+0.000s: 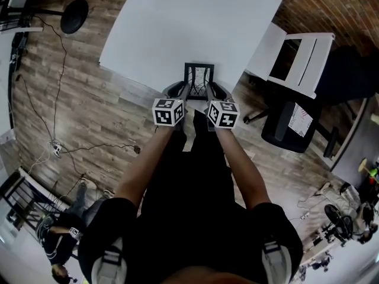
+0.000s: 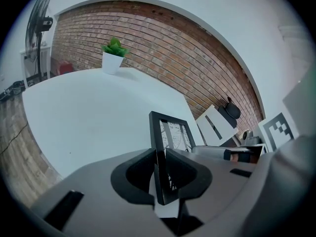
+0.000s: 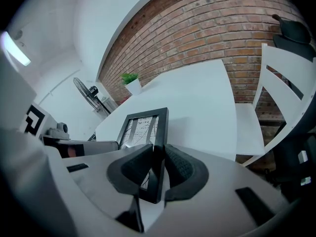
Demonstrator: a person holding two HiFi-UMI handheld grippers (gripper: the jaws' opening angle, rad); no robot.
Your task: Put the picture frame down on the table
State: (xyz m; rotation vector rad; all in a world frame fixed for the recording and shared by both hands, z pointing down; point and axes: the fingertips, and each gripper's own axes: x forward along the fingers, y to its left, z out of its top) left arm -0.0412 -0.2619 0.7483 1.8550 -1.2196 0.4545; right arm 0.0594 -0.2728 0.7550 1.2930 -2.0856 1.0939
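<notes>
A small black picture frame [image 1: 199, 79] with a black-and-white print hangs at the near edge of the white table [image 1: 177, 28], held between both grippers. My left gripper [image 1: 185, 93] is shut on the frame's left side [image 2: 159, 152]. On the frame's right side [image 3: 157, 147] my right gripper [image 1: 208, 93] is shut. In both gripper views the frame stands upright between the dark pads [image 2: 178, 169], with the table top behind it. From the head view I cannot tell whether its lower edge touches the table.
A potted green plant [image 2: 113, 54] stands at the table's far edge, before a brick wall [image 2: 187, 48]. A white chair [image 1: 299, 55] and a black office chair [image 1: 296, 120] are right of the table. Cables [image 1: 56, 147] lie on the wooden floor at left; a fan [image 2: 39, 23] stands there.
</notes>
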